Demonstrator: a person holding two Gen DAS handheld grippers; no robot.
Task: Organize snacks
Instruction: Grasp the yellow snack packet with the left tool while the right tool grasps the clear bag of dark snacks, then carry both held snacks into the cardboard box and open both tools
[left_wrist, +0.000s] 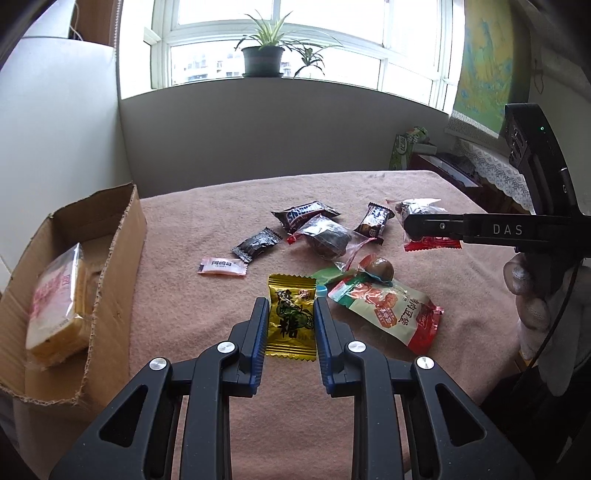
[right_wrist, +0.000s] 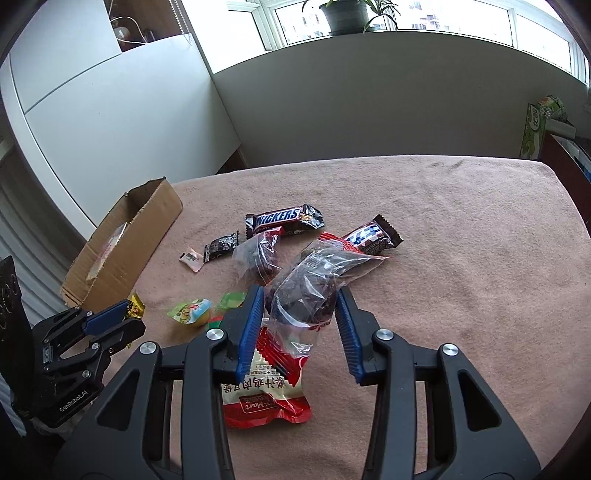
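My left gripper (left_wrist: 291, 308) is open, its blue pads on either side of a yellow candy packet (left_wrist: 291, 317) lying on the pink cloth. My right gripper (right_wrist: 301, 295) is open around a clear bag of dark snacks (right_wrist: 314, 284), which sits over a red-and-white pouch (right_wrist: 266, 391). The right gripper also shows in the left wrist view (left_wrist: 410, 225), at the same clear bag (left_wrist: 417, 206). A cardboard box (left_wrist: 110, 258) at the left holds a wrapped cake (left_wrist: 55, 302). The left gripper shows in the right wrist view (right_wrist: 127, 314).
Loose snacks lie mid-table: a Snickers bar (right_wrist: 284, 219), a second chocolate bar (right_wrist: 369, 236), a small black packet (right_wrist: 221, 245), a pink sachet (right_wrist: 191, 258), another clear bag (right_wrist: 258, 258), a green jelly cup (right_wrist: 192, 312). The cloth-covered table (right_wrist: 461, 240) extends right.
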